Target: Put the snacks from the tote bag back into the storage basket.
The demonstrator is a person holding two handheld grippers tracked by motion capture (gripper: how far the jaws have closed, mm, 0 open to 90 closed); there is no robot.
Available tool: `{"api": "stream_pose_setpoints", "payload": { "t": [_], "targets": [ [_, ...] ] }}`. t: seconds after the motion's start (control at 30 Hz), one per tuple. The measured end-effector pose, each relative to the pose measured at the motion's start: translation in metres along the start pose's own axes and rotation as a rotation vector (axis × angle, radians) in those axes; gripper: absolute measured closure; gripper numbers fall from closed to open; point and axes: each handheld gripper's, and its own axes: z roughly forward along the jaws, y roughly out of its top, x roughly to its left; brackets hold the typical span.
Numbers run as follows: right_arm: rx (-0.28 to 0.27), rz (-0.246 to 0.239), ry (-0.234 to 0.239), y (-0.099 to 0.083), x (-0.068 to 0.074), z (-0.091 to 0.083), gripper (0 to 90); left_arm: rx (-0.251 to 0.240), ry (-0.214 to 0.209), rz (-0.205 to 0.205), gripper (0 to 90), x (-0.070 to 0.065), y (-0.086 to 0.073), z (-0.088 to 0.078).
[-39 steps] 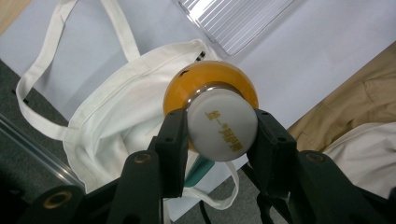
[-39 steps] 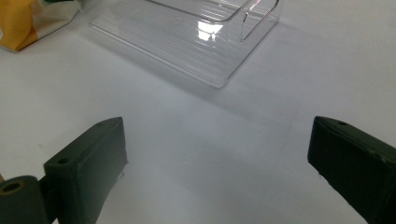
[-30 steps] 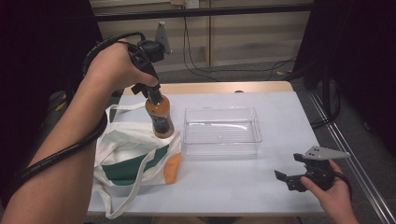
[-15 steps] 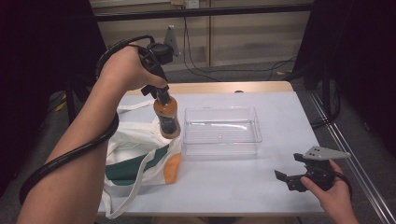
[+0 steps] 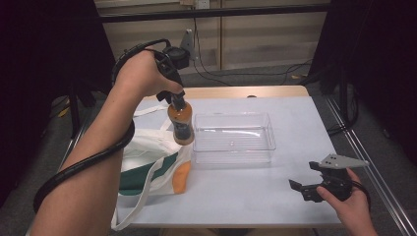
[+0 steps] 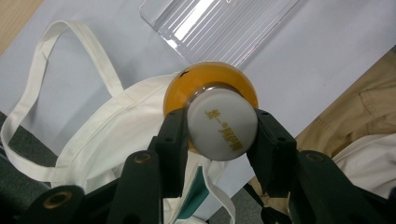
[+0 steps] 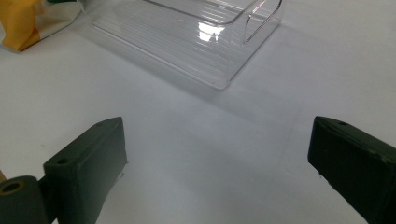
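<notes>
your left gripper [image 5: 176, 101] pinches the white cap [image 6: 222, 124] of an orange bottle [image 5: 180, 124], one jaw on each side of the cap. the bottle hangs upright in the air, above the white cloth bag [image 5: 147, 162] and just beside the left end of the clear plastic bin [image 5: 233, 138]. seen along the jaws, the bottle's orange shoulder sits over the bag's opening, with a long strap [image 6: 56, 88] looping off across the table [image 5: 295, 123].

your right gripper [image 5: 314, 183] rests low near the table's front right corner, its jaws spread wide with nothing between them. the bin lies ahead of those jaws, well apart. the bag's green and orange print [image 5: 164, 174] faces the front edge.
</notes>
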Motion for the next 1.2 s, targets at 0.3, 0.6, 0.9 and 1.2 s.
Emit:
{"api": "stream_pose_setpoints", "payload": {
  "t": [0.3,0.6,0.9,1.2],
  "targets": [
    [-0.003,0.0,0.0,0.0,0.0,0.0,4.2,-0.017,-0.002,-0.004,59.4,-0.001,0.007,0.007],
    [-0.001,0.004,0.002,0.0,0.0,0.001,4.2,-0.018,-0.014,0.015,59.4,-0.004,0.013,0.011],
    [-0.001,0.002,0.004,0.0,0.0,0.001,4.2,-0.022,-0.005,0.02,59.4,-0.005,0.018,0.016],
    [-0.005,0.002,0.004,0.0,0.0,0.0,4.2,-0.023,-0.007,0.019,59.4,-0.007,0.023,0.025]
  ]
}}
